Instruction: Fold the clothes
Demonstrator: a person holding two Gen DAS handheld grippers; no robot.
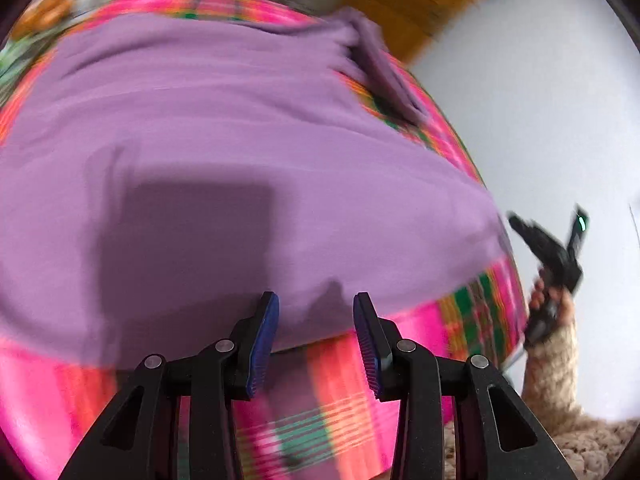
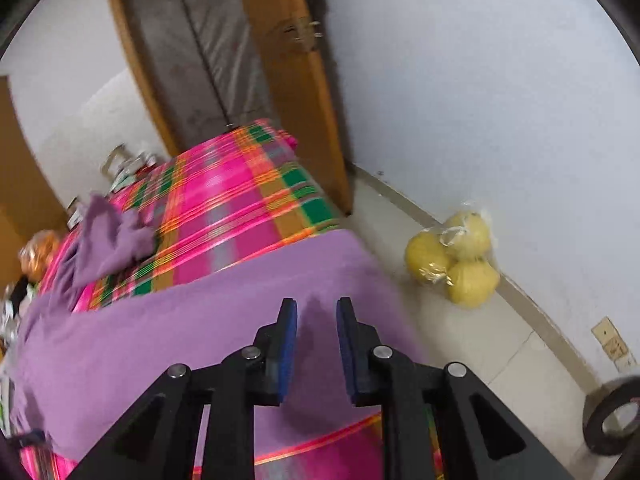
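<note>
The left gripper (image 1: 316, 304) hangs over the near edge of the bed (image 1: 344, 392), its blue-padded fingers (image 1: 262, 344) spread apart with nothing between them. The hem of the purple garment (image 1: 224, 152) lies just beyond and below the tips; whether the pads touch the cloth cannot be told through the motion blur. The right gripper (image 2: 316, 312) is likewise released, its jaws parted and empty, poised above the garment's (image 2: 200, 320) near right part, close to the bed's right edge.

The garment is spread flat and broad across the near half of the bed, plain lilac purple, mostly smooth with a few long shallow creases running side to side. Its hem runs roughly parallel to the bed's near edge, leaving a strip of the plaid cover (image 1: 476, 312) in pink, orange and green showing. At the far side a sleeve (image 2: 108, 236) is bunched and rumpled, lying on the plaid toward the far left of the bed in the right wrist view.

In the left wrist view the right gripper (image 1: 548, 256) appears off the bed's right edge, held by a hand (image 1: 550, 300) in a fuzzy beige sleeve (image 1: 552, 364).

Beyond the garment the far half of the bed is bare plaid. To the right of the bed lies pale floor (image 2: 460, 344), with a bag of yellow fruit (image 2: 456, 260) against the white wall (image 2: 480, 100). A wooden door (image 2: 288, 80) stands past the far right corner.
</note>
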